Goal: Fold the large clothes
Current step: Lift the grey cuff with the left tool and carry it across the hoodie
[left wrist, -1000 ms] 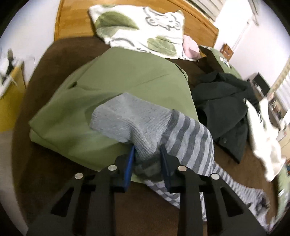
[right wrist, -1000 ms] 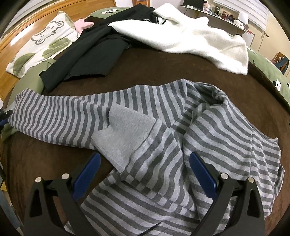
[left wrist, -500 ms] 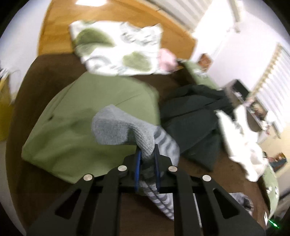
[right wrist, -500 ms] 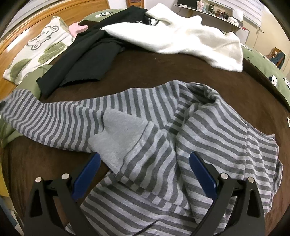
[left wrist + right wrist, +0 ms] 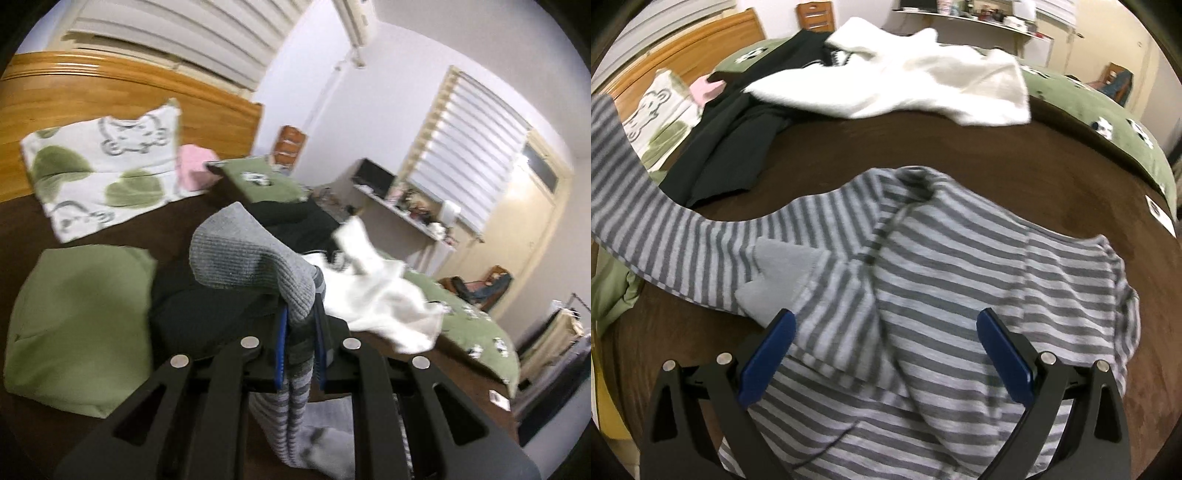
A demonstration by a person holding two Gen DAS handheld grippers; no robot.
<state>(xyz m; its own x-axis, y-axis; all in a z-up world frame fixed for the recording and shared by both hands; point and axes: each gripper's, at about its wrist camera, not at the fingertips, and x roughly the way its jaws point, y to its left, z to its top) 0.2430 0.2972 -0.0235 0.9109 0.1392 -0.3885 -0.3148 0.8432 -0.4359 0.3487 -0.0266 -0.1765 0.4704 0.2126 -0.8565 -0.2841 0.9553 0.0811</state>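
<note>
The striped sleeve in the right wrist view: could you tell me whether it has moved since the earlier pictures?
Yes. The striped sleeve has lifted off the brown bedcover, rising at the left against the black garment.

Brown bed (image 5: 923, 147) bears striped sweater (image 5: 960, 277), black garment (image 5: 738, 140), white fleece (image 5: 905, 85)

- Ahead of your right tongs (image 5: 884, 350), beyond the striped sweater (image 5: 923, 277), bare brown bed (image 5: 849, 147) lies open.
- Farther ahead, black garment (image 5: 738, 129) and white garment (image 5: 905, 85) block passage.
</note>
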